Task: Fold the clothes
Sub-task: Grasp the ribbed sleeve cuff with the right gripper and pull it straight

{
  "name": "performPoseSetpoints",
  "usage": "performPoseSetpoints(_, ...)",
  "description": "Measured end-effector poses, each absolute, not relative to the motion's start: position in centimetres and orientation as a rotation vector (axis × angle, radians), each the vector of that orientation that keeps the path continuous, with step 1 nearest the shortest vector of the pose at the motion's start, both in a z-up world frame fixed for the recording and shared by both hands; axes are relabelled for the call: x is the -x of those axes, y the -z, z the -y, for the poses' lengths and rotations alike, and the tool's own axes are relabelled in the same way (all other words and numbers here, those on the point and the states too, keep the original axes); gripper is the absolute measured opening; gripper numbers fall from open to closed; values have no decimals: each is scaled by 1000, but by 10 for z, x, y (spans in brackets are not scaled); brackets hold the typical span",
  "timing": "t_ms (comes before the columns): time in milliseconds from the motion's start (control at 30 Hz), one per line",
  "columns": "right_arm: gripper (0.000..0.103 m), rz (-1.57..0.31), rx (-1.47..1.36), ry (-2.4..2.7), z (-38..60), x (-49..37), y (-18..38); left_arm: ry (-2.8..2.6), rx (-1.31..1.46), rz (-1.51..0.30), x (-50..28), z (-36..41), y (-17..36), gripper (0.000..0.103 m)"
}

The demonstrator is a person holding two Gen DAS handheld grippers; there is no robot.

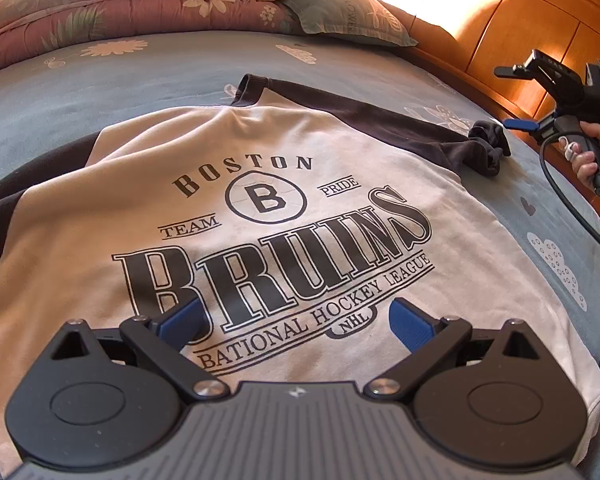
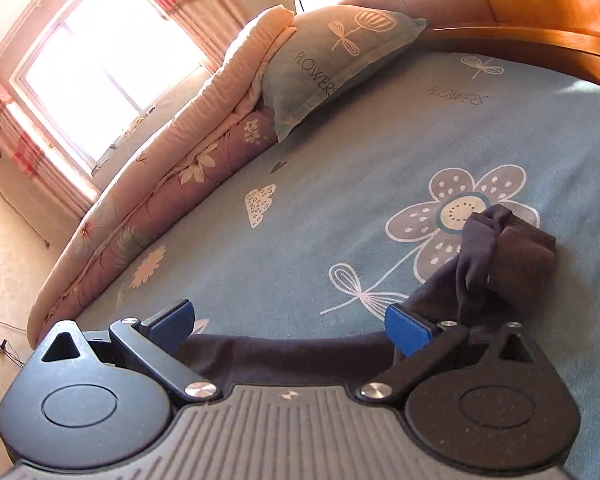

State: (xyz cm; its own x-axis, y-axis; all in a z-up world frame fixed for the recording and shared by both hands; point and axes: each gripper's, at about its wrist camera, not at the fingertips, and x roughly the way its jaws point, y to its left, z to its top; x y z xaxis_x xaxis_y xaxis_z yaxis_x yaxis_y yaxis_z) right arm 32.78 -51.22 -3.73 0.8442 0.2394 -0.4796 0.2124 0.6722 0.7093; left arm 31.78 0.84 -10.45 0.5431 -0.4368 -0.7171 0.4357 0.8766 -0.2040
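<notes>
A white shirt (image 1: pixel 260 160) with dark sleeves and a "Boston Bruins" print lies flat, front up, on the blue bedsheet (image 1: pixel 120 76). My left gripper (image 1: pixel 296 320) hovers open over the lower part of the print, nothing between its blue pads. The shirt's right sleeve (image 1: pixel 440 136) stretches out to a bunched cuff (image 1: pixel 490 148). In the right wrist view that dark sleeve (image 2: pixel 300 350) runs under my right gripper (image 2: pixel 290 326), which is open above it; the crumpled cuff (image 2: pixel 508 256) lies just past its right finger. The right gripper (image 1: pixel 518 124), held by a hand (image 1: pixel 590 152), also shows at the far right.
A folded pink floral quilt (image 1: pixel 120 8) and a blue-green pillow (image 1: pixel 340 12) lie along the far side of the bed. A wooden headboard (image 1: pixel 520 20) rises at the right. A black cable (image 1: pixel 568 204) trails from the right gripper. A curtained window (image 2: pixel 112 76) lies beyond the bed.
</notes>
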Motion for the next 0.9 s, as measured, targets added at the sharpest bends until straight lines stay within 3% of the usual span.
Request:
performPoseSetpoints(267,103,-490,-1082,75,551,-287,102,516,-9,-843,-318,-7,106,99)
performPoseSetpoints(900,103,-208,-1354,152,559,-310,109,529,-5,-829,-318,-8,108,101)
